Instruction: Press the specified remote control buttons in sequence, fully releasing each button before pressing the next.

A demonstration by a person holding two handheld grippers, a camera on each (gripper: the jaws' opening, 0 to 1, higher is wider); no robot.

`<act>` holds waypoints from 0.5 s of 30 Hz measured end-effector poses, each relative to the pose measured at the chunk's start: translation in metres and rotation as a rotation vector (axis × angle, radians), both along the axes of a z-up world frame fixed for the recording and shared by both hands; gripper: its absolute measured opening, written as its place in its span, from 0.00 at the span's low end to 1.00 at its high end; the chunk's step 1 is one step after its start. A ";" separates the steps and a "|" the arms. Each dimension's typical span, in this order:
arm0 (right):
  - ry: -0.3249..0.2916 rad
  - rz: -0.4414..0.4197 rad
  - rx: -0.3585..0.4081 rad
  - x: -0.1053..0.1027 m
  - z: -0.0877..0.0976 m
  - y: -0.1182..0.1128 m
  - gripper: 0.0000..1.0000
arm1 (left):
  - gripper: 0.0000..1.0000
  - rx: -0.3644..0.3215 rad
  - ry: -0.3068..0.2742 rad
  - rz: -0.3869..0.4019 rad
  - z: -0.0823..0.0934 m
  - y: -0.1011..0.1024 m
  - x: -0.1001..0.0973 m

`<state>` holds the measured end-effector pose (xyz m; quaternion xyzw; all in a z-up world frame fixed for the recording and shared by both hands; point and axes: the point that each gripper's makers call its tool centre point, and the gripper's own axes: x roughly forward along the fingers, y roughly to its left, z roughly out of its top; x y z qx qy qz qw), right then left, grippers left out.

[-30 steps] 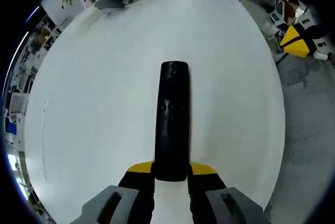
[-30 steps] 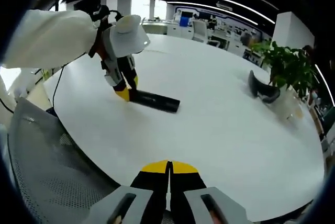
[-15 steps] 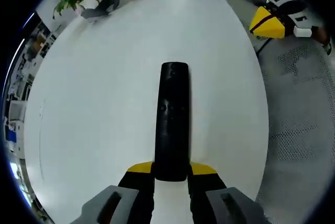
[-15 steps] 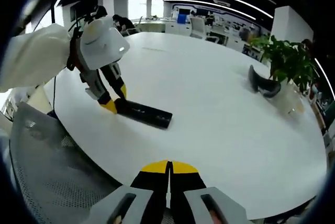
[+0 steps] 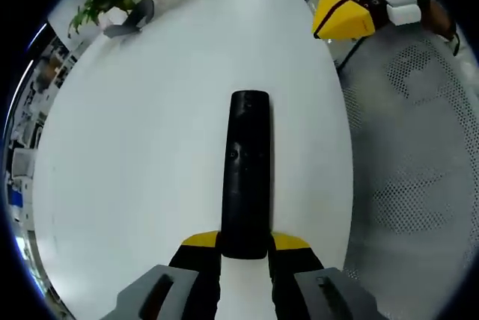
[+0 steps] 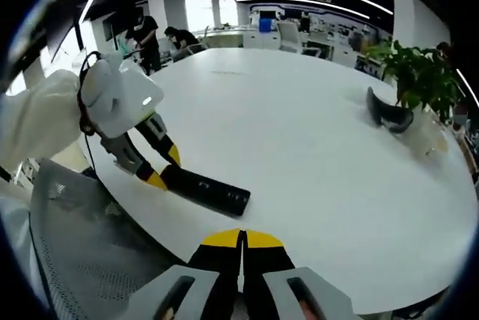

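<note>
The left tool point(image 5: 245, 249) pinches the near end of the remote control point(image 5: 246, 174), which lies flat on the white desk point(image 5: 135, 148) close to its edge. Keep it steady, buttons up. The right tool point(image 6: 242, 249), jaws pressed together, should descend onto one button; open desk lies beyond.

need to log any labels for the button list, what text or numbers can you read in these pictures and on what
None can be read.
Long black remote control held by the left gripper: small marks near its middle, too small and blurred to read.
Round white table: a faint mark near its far edge, not legible.
Right gripper, yellow-tipped and shut: no text visible.
Office background: blue screens and signs, too blurred to read.
</note>
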<state>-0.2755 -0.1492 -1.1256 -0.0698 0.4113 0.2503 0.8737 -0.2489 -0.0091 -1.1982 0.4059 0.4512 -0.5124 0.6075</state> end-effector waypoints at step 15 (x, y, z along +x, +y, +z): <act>0.141 0.103 -0.007 0.023 -0.023 0.023 0.00 | 0.23 -0.026 -0.004 0.024 0.000 -0.006 -0.026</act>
